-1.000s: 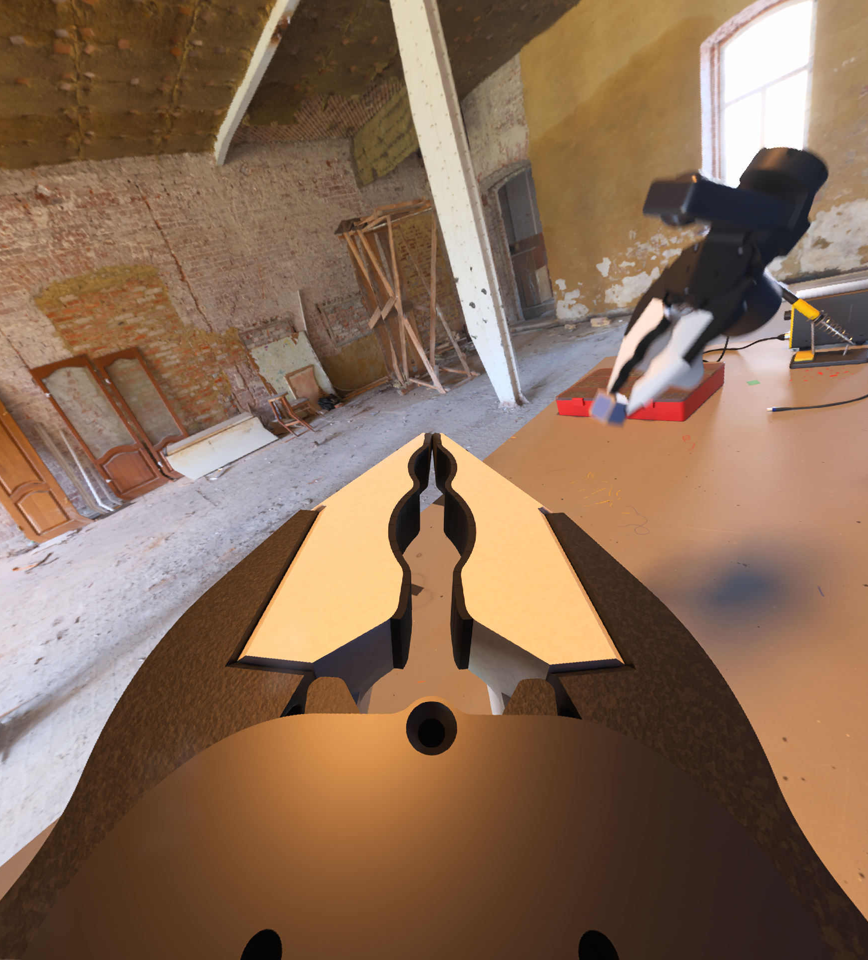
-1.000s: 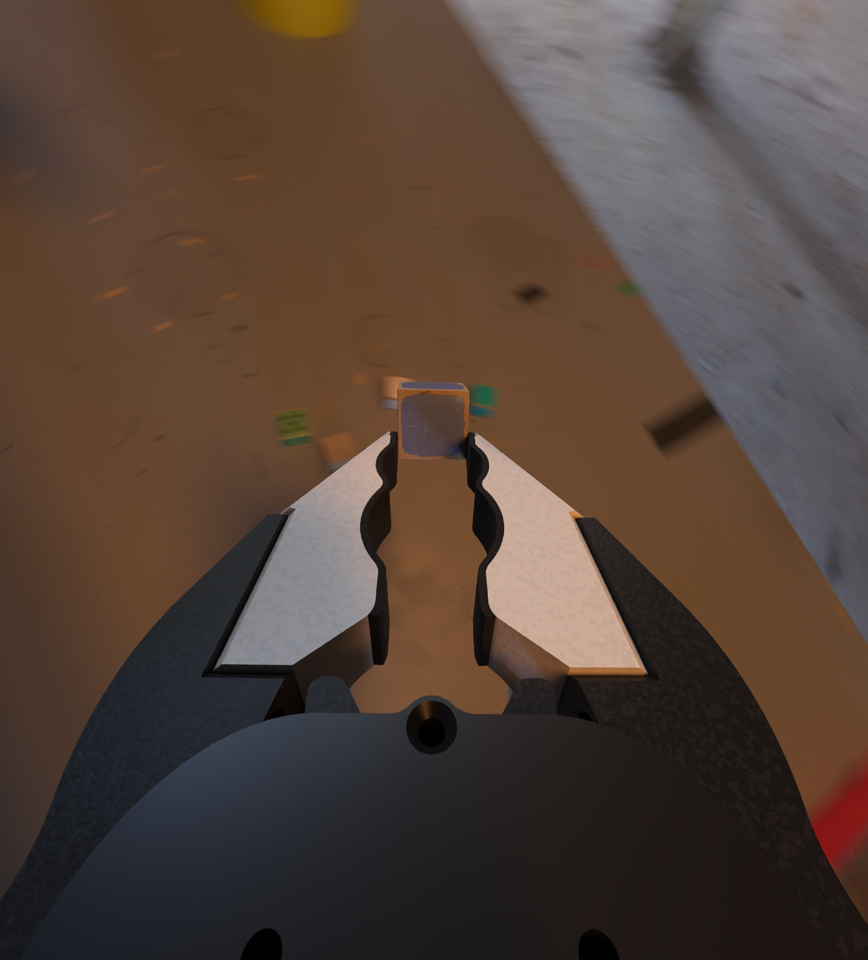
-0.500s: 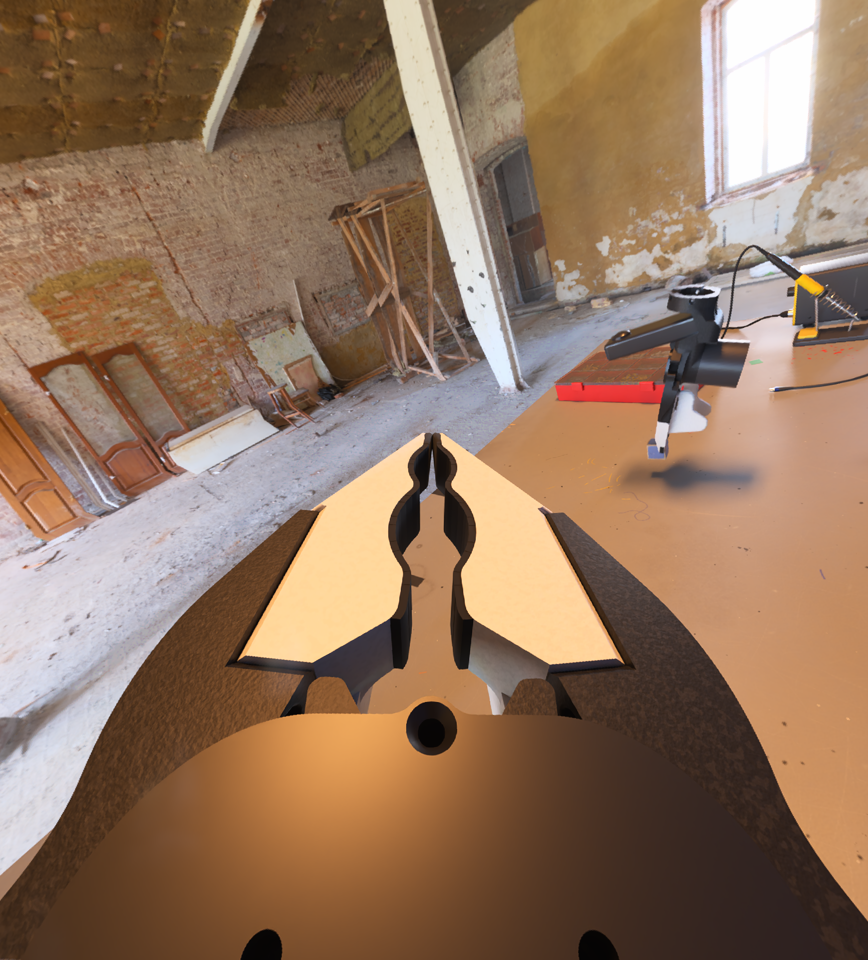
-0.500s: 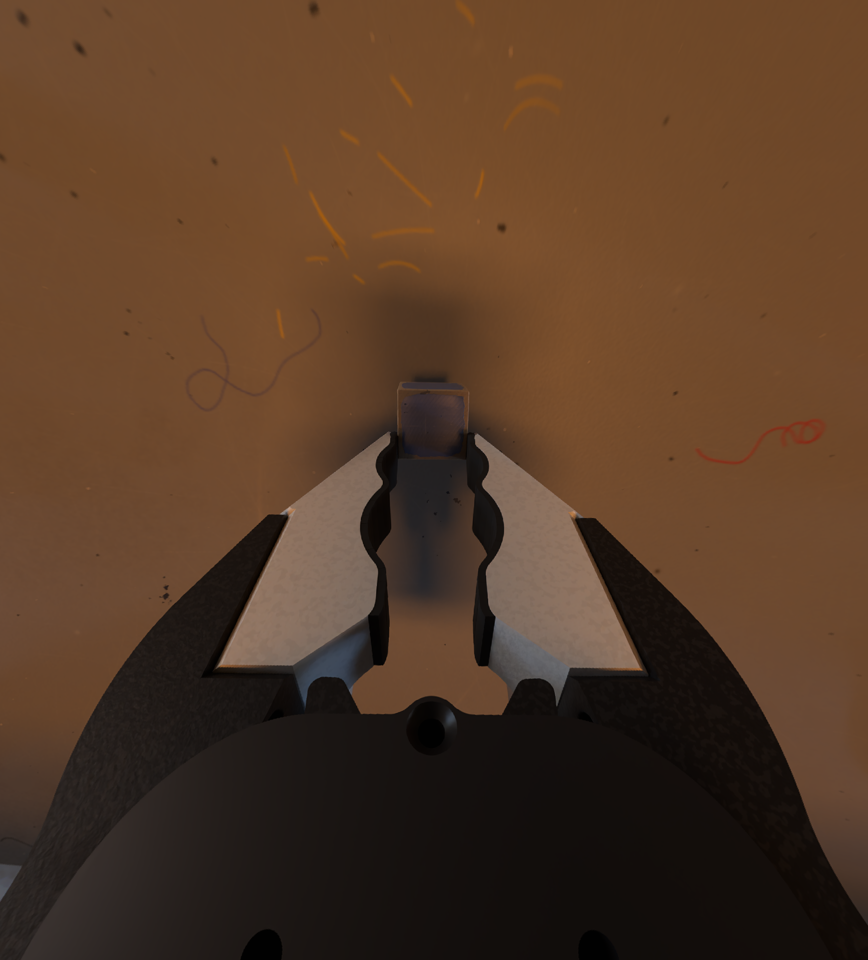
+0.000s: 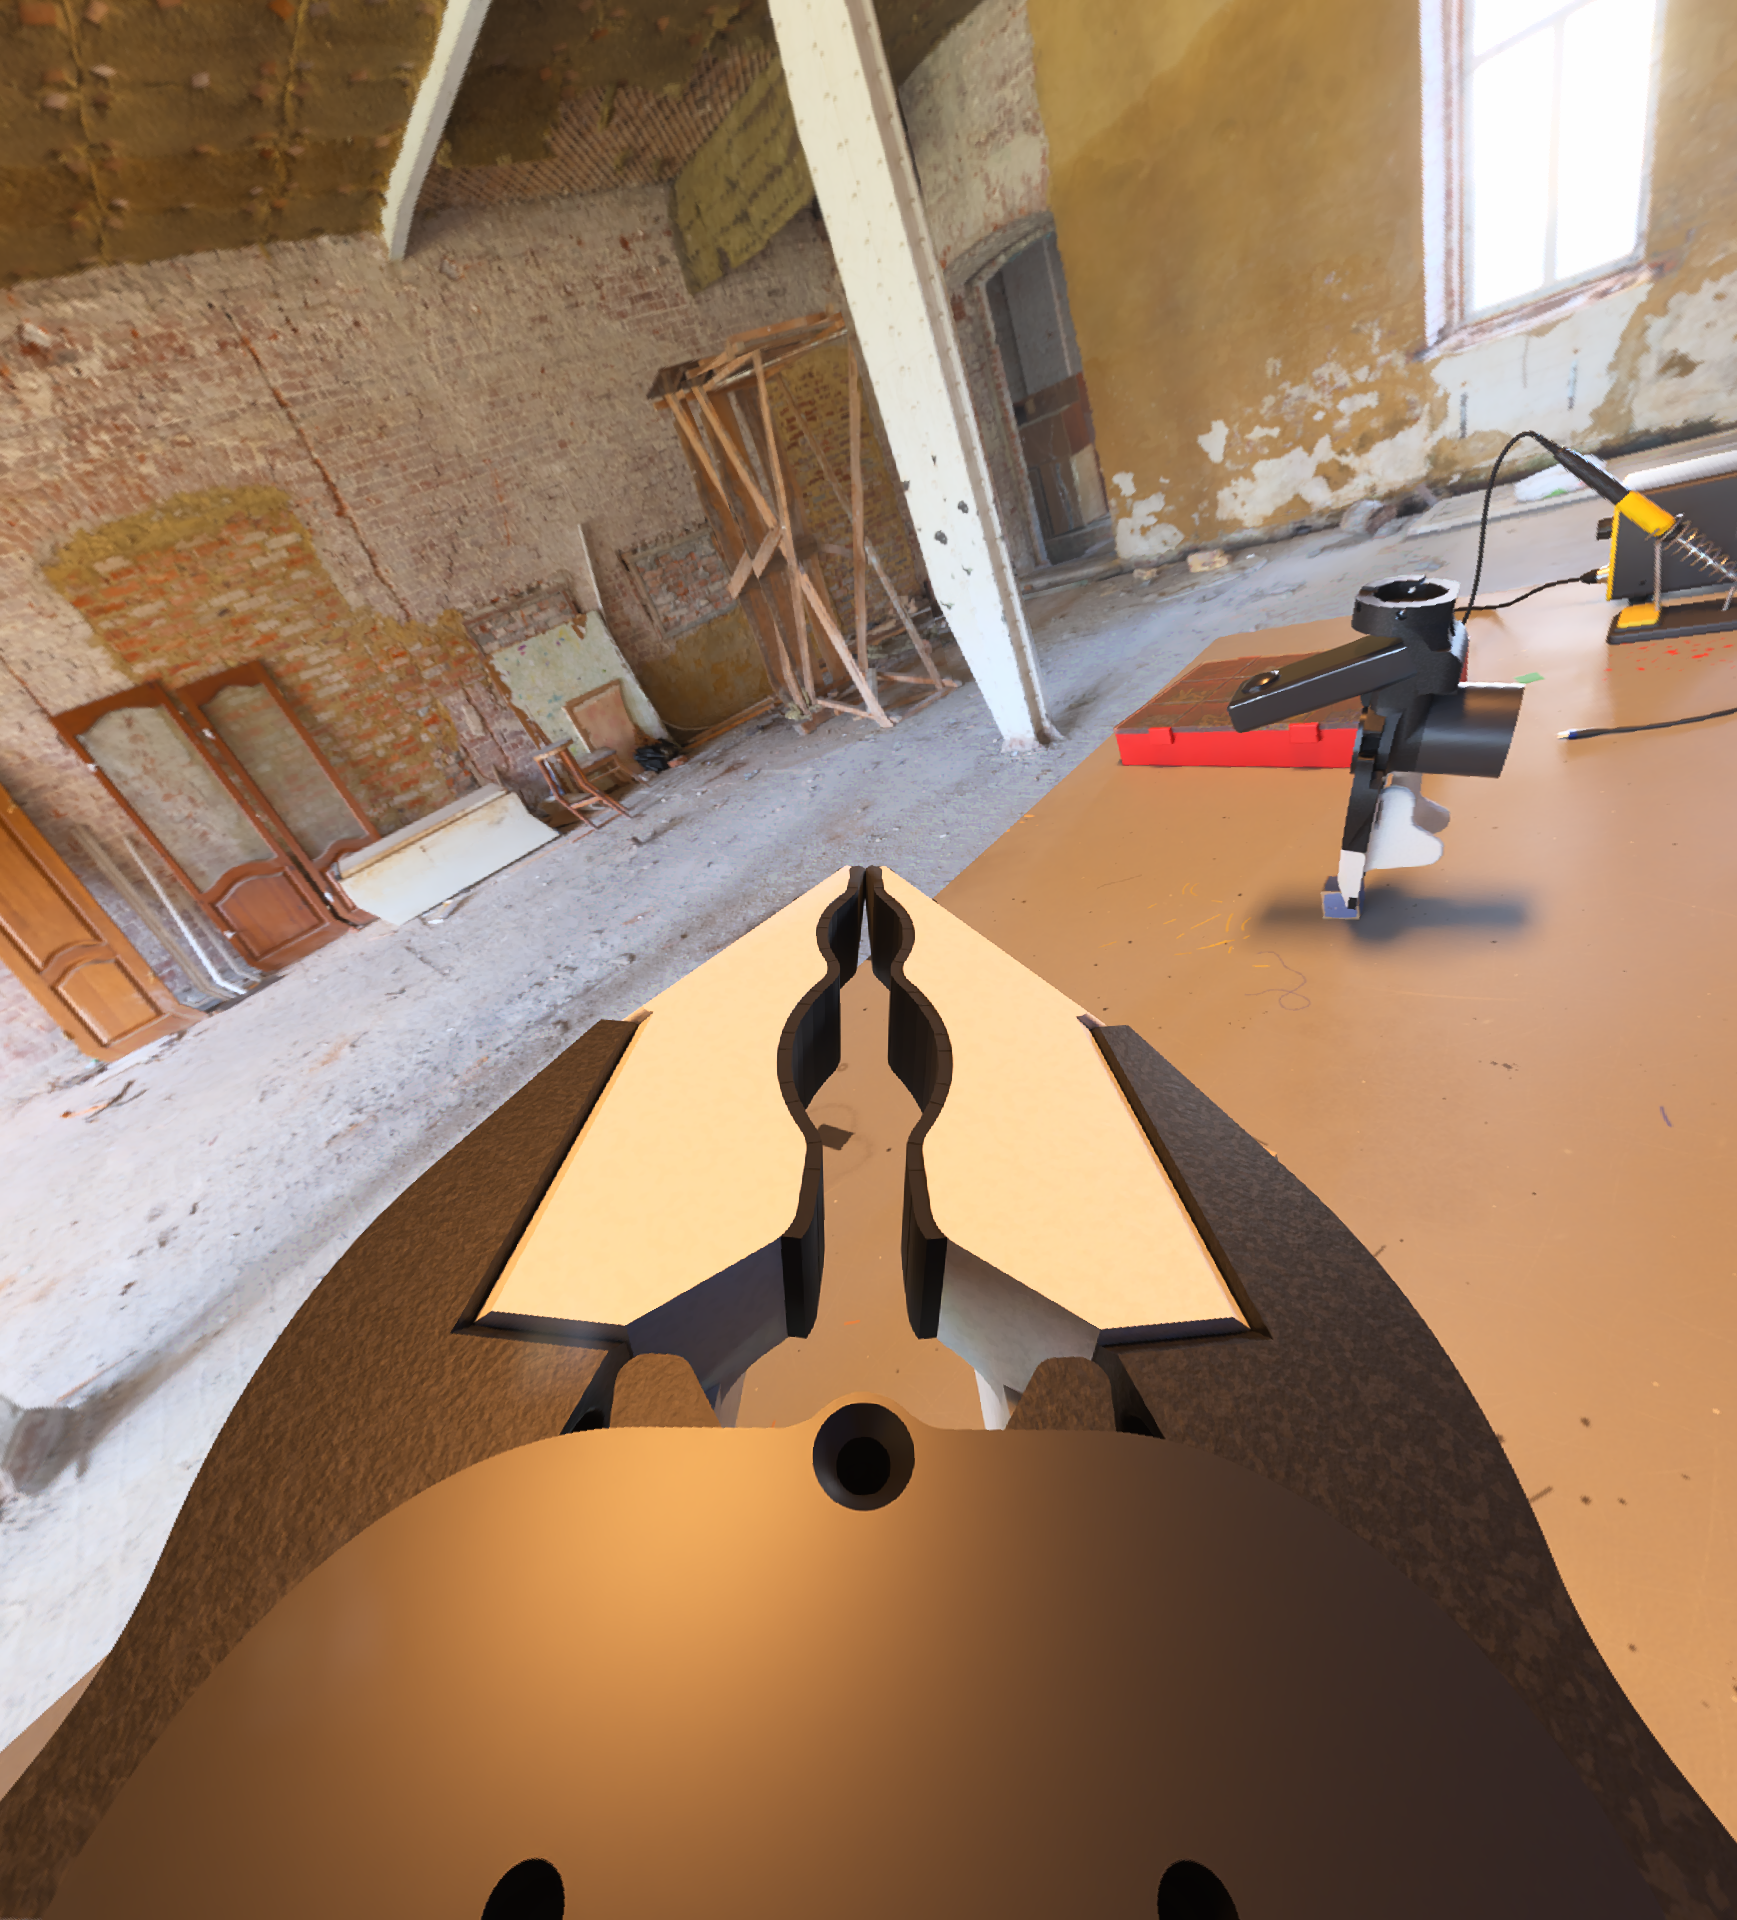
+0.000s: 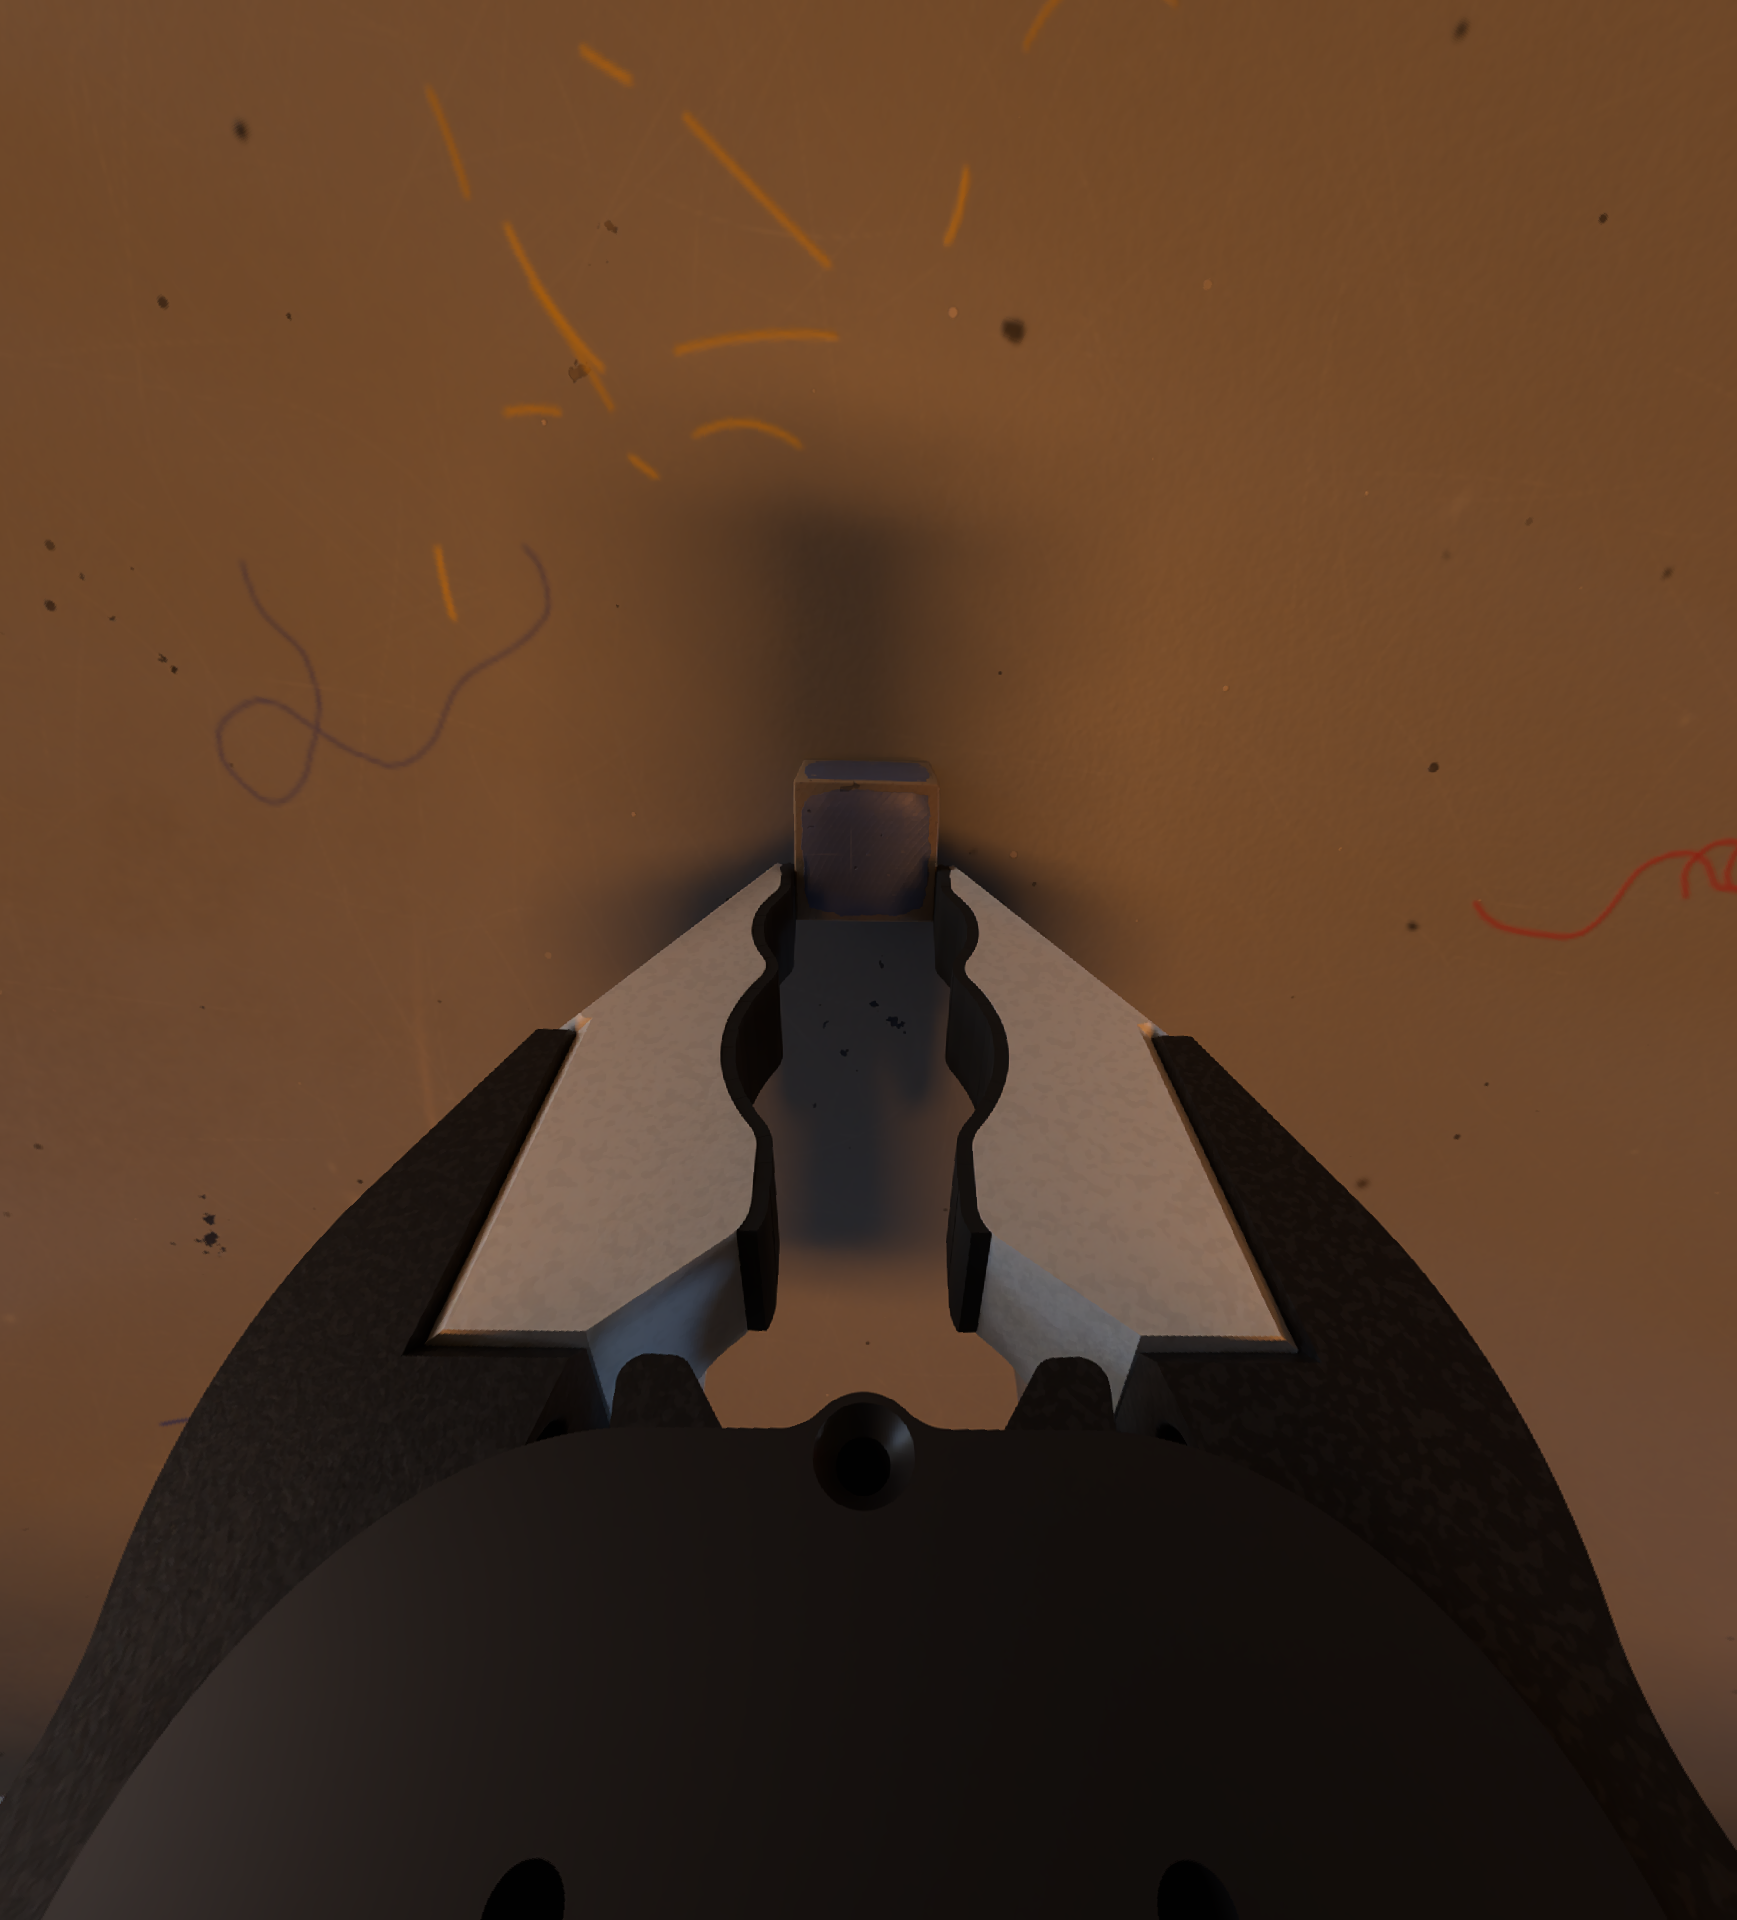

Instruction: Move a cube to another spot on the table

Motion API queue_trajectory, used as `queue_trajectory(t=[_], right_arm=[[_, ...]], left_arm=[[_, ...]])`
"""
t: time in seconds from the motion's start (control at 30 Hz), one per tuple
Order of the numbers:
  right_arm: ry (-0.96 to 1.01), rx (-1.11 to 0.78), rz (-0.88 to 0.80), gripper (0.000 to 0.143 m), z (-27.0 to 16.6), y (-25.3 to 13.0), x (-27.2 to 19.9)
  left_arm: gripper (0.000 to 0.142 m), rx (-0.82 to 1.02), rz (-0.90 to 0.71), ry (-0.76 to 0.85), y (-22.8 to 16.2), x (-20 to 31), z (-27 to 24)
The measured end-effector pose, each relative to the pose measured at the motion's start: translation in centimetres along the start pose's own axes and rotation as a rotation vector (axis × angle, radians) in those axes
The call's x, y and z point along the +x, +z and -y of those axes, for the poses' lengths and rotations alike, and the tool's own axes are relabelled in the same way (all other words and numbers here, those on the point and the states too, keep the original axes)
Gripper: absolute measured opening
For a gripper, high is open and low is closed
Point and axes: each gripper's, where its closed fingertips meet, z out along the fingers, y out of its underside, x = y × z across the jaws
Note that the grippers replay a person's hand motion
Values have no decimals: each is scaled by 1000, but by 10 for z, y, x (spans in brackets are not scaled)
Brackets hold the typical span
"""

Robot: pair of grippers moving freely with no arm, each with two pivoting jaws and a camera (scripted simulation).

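A small blue-grey cube (image 6: 865,844) with tan edges sits between my right gripper's (image 6: 865,883) fingertips, which are shut on it. The gripper points straight down at the brown table (image 6: 1259,520), with the cube at or just above the surface. In the left wrist view the right gripper (image 5: 1347,894) stands upright at the right, the cube (image 5: 1340,907) at its tip by its shadow. My left gripper (image 5: 864,878) is shut and empty, hovering over the table's left edge.
A red tray (image 5: 1238,727) lies at the table's far edge. A soldering station (image 5: 1705,540) with a black cable (image 5: 1695,717) stands at the far right. Orange, purple and red scribbles (image 6: 635,312) mark the table near the cube.
My right gripper swung from a tilted pose by the red tray to pointing straight down, then lowered with the cube toward the table. My left gripper stayed shut and hardly moved.
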Motion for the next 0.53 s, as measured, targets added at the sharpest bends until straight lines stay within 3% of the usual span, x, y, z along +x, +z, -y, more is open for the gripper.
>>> queue_trajectory(t=[0.13,0.27,0.33,0.4,0.47,0.53], right_arm=[[-51,37,-28,37,7,-17,-3],[-161,296,-134,37,45,-101,-28],[-335,460,-151,38,66,-144,-70],[-619,530,-50,39,71,-160,-137],[-919,490,115,40,56,-146,-202],[-1101,394,182,40,40,-117,-238]], left_arm=[[0,-4,28,-3,0,-5,-1],[0,-6,22,-15,1,-6,-3],[0,-15,25,-11,3,-6,-5],[0,-28,22,-6,5,-5,-7],[0,-42,21,1,6,-4,-9],[0,-54,21,8,7,-3,-10]])
